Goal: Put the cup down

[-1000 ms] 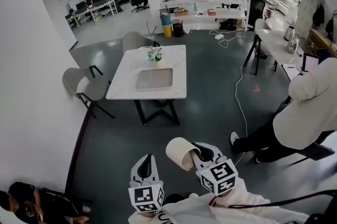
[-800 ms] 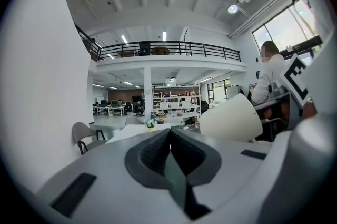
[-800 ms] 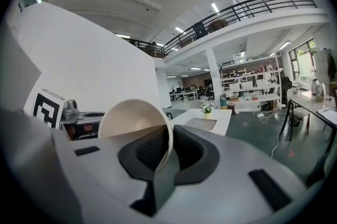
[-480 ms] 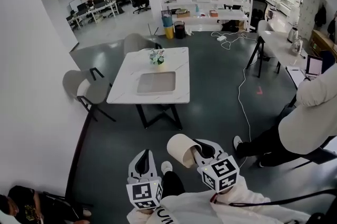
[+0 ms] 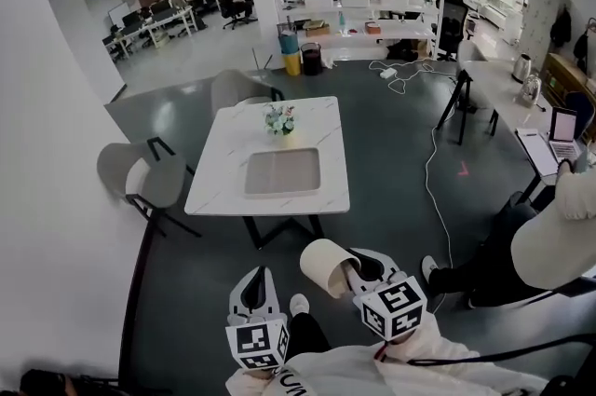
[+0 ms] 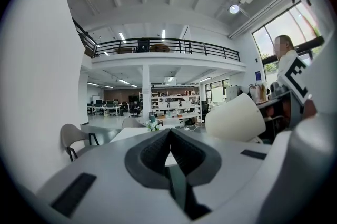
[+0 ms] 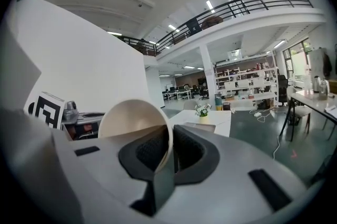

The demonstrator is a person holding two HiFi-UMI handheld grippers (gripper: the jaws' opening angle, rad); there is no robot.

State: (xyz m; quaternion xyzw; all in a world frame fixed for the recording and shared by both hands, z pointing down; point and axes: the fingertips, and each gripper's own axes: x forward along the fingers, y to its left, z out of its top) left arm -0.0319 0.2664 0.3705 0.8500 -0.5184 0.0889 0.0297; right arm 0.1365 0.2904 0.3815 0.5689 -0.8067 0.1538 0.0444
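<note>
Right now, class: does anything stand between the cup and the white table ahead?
Nothing visible does. The cup, pinched at its rim by the right gripper, has only dark floor before the white table. A grey tray and a flower pot sit on it.

Cream cup [image 5: 324,266]; white, perhaps marbled table [image 5: 220,180]; grey tray [image 5: 282,172].

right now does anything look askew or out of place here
Only the cup: it hangs tipped on its side in the air, its wall pinched between the jaws of the right gripper. The table, with its tray and flowers, looks tidy.
</note>
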